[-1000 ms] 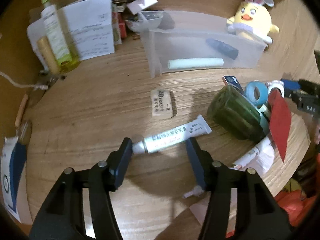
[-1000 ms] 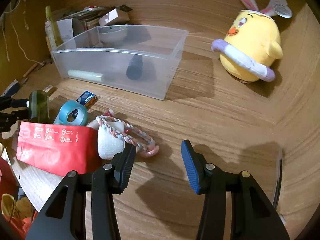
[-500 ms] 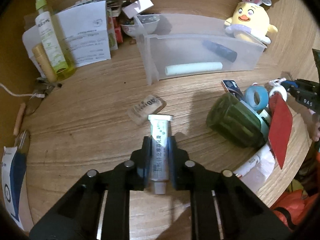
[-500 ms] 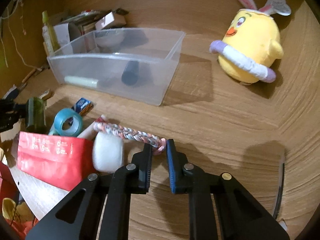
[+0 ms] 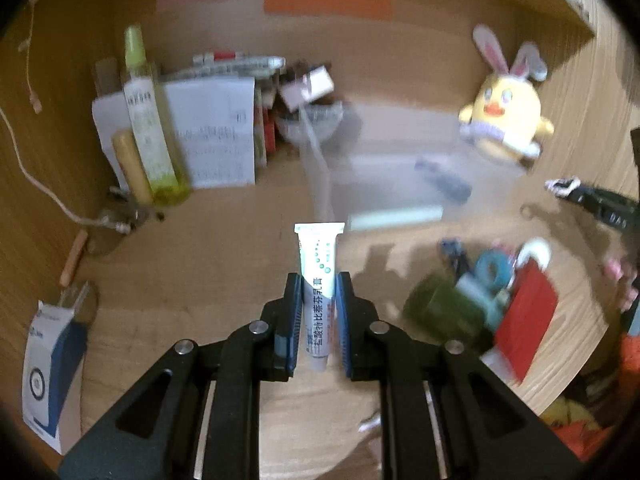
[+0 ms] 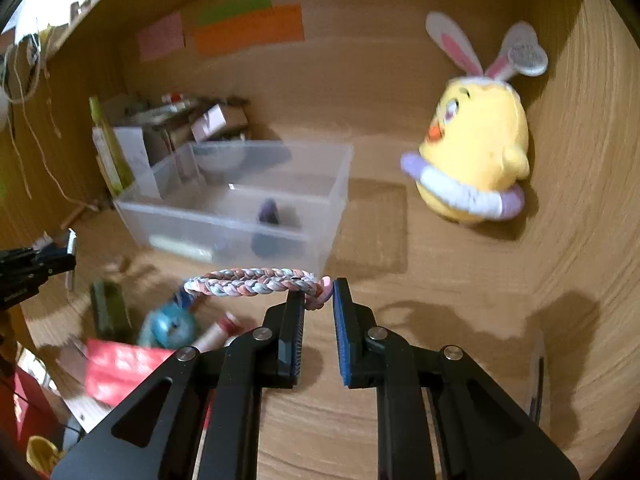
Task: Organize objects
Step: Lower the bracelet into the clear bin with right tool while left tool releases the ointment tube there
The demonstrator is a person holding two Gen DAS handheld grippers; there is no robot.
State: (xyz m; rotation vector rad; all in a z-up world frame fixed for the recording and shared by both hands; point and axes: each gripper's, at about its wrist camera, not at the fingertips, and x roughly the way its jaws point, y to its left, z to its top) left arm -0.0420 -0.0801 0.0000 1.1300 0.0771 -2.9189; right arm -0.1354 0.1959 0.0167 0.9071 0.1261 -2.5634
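My left gripper [image 5: 318, 284] is shut on a white ointment tube [image 5: 319, 276], which stands lengthwise between the pads, flat end away from me, lifted above the wooden desk [image 5: 224, 248]. My right gripper [image 6: 318, 290] is shut on the pink end of a braided pink-and-grey bracelet [image 6: 256, 282]; its loop hangs out to the left, clear of the desk. Beyond both stands a clear plastic bin [image 6: 240, 216] [image 5: 384, 184] holding a pale stick [image 5: 394, 214] and a dark oblong object [image 6: 269, 216]. The right gripper also shows at the right edge of the left wrist view [image 5: 560, 186].
A yellow plush chick with rabbit ears [image 6: 476, 148] sits right of the bin. A green jar [image 5: 444, 312], blue tape roll [image 5: 494, 272] and red pouch [image 5: 524, 312] lie in a heap. A spray bottle [image 5: 146, 128], papers and boxes crowd the back left. A blue-white carton [image 5: 48, 364] lies front left.
Both grippers closed, the left on the tube and the right on the bracelet, then rose with them off the desk. The tube swung from crosswise to lengthwise between the left pads.
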